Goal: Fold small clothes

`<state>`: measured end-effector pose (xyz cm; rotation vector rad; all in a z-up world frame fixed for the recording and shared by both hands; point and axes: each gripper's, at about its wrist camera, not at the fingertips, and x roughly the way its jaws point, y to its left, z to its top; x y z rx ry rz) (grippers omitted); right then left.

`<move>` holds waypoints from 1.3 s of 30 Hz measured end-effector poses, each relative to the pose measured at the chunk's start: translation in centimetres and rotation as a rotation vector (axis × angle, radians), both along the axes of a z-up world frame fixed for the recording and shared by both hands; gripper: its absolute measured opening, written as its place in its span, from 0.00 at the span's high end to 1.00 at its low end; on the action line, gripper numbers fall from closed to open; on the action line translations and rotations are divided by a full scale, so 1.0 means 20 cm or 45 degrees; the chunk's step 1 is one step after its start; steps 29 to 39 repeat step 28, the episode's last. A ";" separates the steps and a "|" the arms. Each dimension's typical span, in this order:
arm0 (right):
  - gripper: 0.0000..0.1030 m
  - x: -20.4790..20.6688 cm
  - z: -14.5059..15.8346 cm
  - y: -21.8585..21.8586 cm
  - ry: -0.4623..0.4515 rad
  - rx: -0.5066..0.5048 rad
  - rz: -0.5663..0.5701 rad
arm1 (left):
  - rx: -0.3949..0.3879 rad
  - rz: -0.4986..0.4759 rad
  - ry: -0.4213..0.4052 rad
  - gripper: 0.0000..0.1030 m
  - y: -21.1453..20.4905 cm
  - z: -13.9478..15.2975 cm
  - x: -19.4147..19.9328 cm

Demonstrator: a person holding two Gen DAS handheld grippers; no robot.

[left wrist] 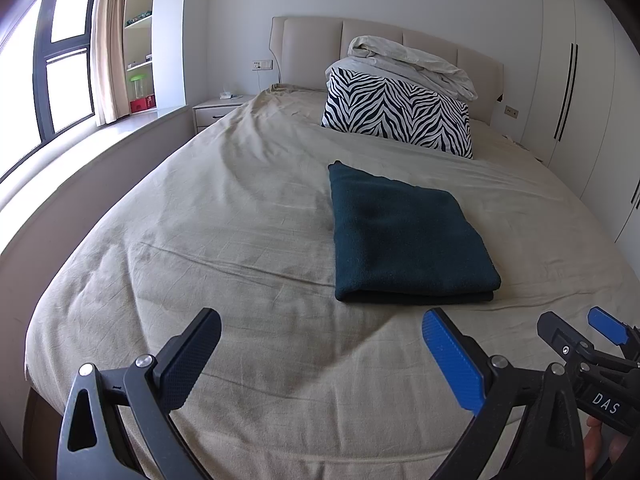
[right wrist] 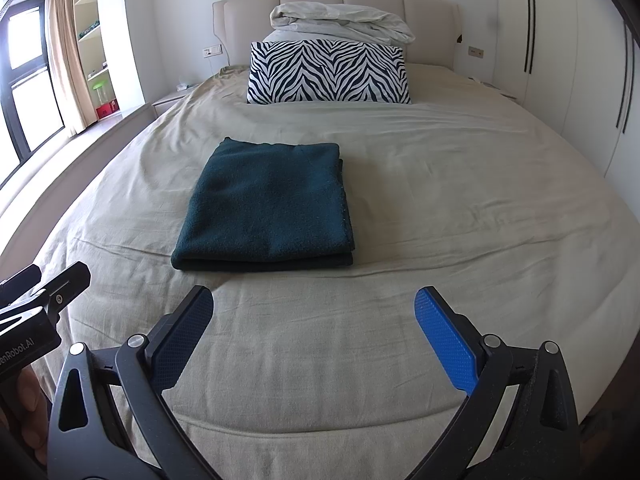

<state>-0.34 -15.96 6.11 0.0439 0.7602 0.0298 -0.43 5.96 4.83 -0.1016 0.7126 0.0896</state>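
**Folded teal cloth on bed, both tongs wide and empty**

The dark teal cloth (right wrist: 266, 208) is seen lying flat on the beige bedsheet (right wrist: 460, 208), roughly mid-bed, already doubled into a neat rectangle; stacked layers show along the near edge and at the right side. It is judged folded or nearly so, with at most one more fold left.

The left gripper (left wrist: 322, 354) is held just short of the cloth's near edge, fingers spread wide, nothing between them. The right gripper (right wrist: 314, 334) is likewise spread and empty, near that same edge, cloth slightly to its left. Neither touches the fabric.

If another fold is wanted, both near corners should be pinched together, all layers caught at once, then lifted evenly and carried toward the far edge so the stack is not skewed. The sheet underneath should not be grabbed along with the cloth; it is wrinkled and loose. Thick fleece-like fabric is expected to slide little but spring open if released early.

Behind, a zebra-print pillow (right wrist: 328, 72) and a bundled pale duvet (right wrist: 340, 20) are kept well apart from the cloth.
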 end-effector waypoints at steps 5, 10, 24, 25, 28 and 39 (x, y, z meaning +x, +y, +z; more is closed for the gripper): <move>0.00 0.00 -0.01 0.00 0.006 0.005 -0.008 | 0.000 0.001 -0.001 0.00 0.00 0.00 0.00; 0.00 0.00 -0.01 0.00 0.008 0.006 -0.008 | -0.001 0.001 0.001 0.00 0.00 0.00 0.00; 0.00 -0.01 -0.02 0.02 0.015 0.010 -0.011 | -0.002 -0.013 0.003 0.00 0.00 -0.01 -0.01; 0.00 -0.01 -0.02 0.02 0.016 0.012 -0.012 | 0.005 -0.026 -0.002 0.00 0.00 -0.01 -0.01; 0.00 -0.02 -0.03 0.03 0.019 0.014 -0.011 | 0.022 -0.029 -0.014 0.00 -0.01 -0.01 -0.01; 0.00 -0.02 -0.03 0.03 0.019 0.014 -0.011 | 0.022 -0.029 -0.014 0.00 -0.01 -0.01 -0.01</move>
